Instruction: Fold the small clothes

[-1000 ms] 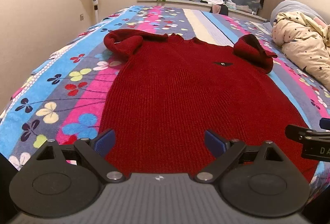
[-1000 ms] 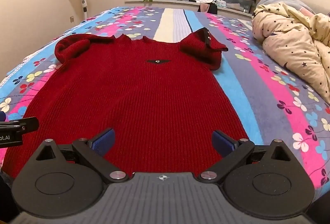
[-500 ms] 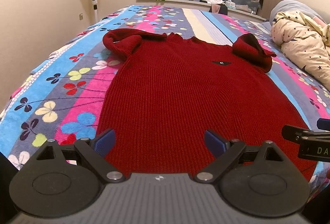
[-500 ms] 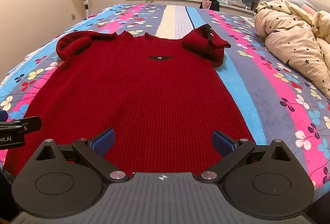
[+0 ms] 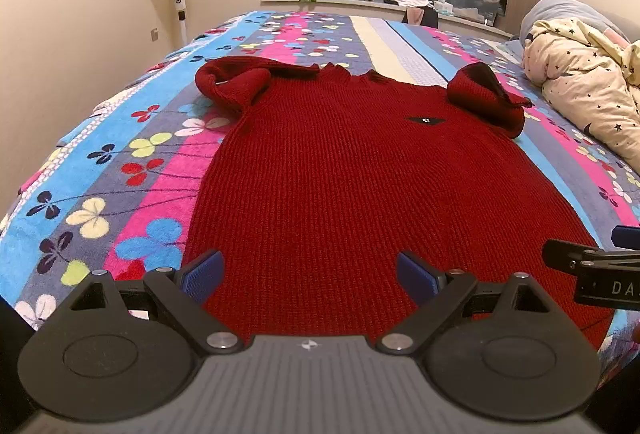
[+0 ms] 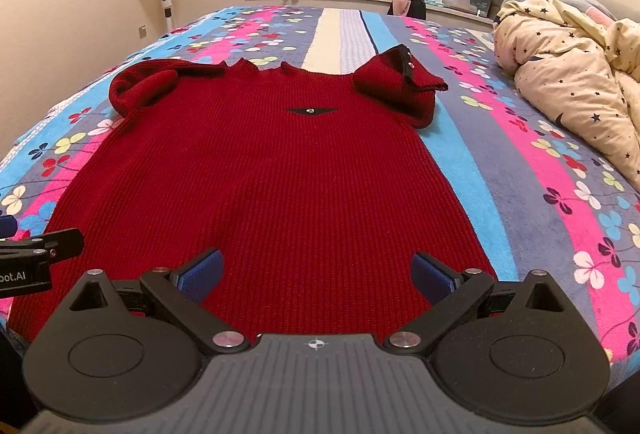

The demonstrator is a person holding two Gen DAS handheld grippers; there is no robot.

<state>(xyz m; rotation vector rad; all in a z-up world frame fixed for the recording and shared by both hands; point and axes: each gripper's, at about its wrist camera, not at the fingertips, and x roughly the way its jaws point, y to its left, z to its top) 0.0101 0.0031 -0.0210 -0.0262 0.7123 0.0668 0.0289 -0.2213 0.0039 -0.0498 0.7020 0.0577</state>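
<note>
Red knitted sweater lying flat, front up, on the bed, hem at the near edge, collar toward the far edge; both sleeves are bunched at the shoulders, and folding has not yet begun. Left gripper and right gripper hover over the hem, fingers spread wide and holding nothing. Compared with a second ago, both views sit slightly farther back from the garment, which itself has not shifted; this suggests the grippers are lining up for a first grasp. A star-print duvet lies heaped along the right edge of the bed.
</note>
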